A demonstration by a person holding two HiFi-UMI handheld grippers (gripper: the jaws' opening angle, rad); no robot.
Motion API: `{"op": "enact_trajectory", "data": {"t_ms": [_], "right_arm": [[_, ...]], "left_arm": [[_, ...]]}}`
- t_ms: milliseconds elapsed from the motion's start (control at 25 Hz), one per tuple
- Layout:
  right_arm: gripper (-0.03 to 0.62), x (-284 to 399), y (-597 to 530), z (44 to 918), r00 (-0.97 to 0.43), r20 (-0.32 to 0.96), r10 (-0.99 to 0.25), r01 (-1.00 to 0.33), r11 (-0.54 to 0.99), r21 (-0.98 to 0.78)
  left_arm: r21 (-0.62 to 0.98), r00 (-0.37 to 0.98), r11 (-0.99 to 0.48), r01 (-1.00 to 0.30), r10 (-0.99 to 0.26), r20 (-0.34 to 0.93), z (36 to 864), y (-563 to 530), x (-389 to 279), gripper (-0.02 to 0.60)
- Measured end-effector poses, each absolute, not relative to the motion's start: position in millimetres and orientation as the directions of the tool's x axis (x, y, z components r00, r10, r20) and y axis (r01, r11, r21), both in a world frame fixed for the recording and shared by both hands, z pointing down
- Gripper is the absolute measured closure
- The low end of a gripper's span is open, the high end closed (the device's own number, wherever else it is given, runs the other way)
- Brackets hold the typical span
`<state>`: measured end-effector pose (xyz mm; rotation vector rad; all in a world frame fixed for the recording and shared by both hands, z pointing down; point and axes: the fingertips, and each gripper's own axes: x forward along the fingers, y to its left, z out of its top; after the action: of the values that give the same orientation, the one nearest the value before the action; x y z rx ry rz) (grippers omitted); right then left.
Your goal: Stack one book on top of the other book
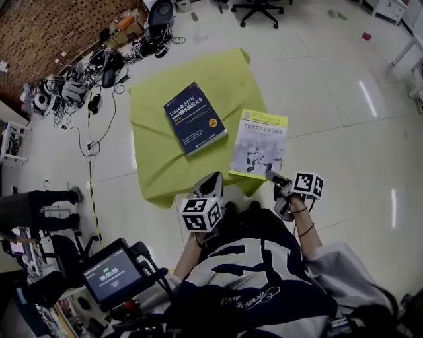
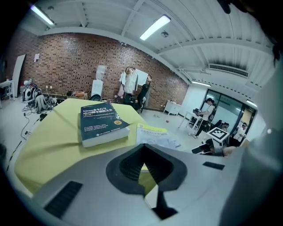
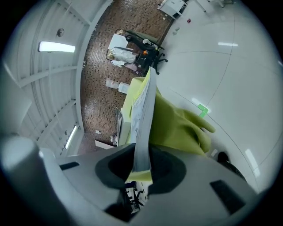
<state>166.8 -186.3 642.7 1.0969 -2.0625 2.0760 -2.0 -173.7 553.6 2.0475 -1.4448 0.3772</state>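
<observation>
A dark blue book (image 1: 195, 117) (image 2: 101, 123) lies flat in the middle of the yellow-green cloth (image 1: 158, 158) on a small table. To its right, a thinner yellow-and-white book (image 1: 259, 144) (image 2: 154, 136) lies with its near corner at the table's front edge. My right gripper (image 1: 269, 175) (image 3: 140, 163) is shut on that near corner. In the right gripper view the book's edge (image 3: 142, 110) stands between the jaws. My left gripper (image 1: 213, 179) (image 2: 142, 148) hovers at the front edge, near the blue book, jaws together and holding nothing.
Cables and gear (image 1: 79, 86) litter the floor at far left by a brick wall. An office chair (image 1: 258, 8) stands beyond the table. A screen on a rig (image 1: 109, 270) sits at lower left. People (image 2: 210, 112) stand at desks far off.
</observation>
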Motion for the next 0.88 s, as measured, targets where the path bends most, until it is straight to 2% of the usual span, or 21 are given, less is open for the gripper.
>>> {"op": "enact_trajectory", "data": {"t_ms": [120, 320, 520, 680, 880], "right_arm": [[0.523, 168, -177, 627, -0.763, 0.447, -0.467, -0.460, -0.093, -0.883], [0.525, 174, -167, 586, -0.794, 0.341, -0.502, -0.430, 0.069, -0.900], [0.522, 168, -181, 524, -0.813, 0.175, -0.555, -0.347, 0.221, -0.911], [0.517, 161, -198, 479, -0.809, 0.061, -0.584, -0.270, 0.278, -0.922], [0.513, 153, -203, 453, -0.790, -0.013, -0.612, -0.218, 0.301, -0.929]], "left_arm": [[0.310, 0.361, -0.217, -0.926, -0.753, 0.551, 557, -171, -7, 0.578], [0.310, 0.337, -0.188, -0.932, -0.765, 0.549, 558, -169, -11, 0.578], [0.314, 0.322, -0.166, -0.935, -0.770, 0.551, 561, -168, -20, 0.578], [0.313, 0.321, -0.168, -0.935, -0.776, 0.543, 562, -170, -23, 0.578], [0.313, 0.310, -0.159, -0.936, -0.794, 0.523, 565, -173, -35, 0.578]]}}
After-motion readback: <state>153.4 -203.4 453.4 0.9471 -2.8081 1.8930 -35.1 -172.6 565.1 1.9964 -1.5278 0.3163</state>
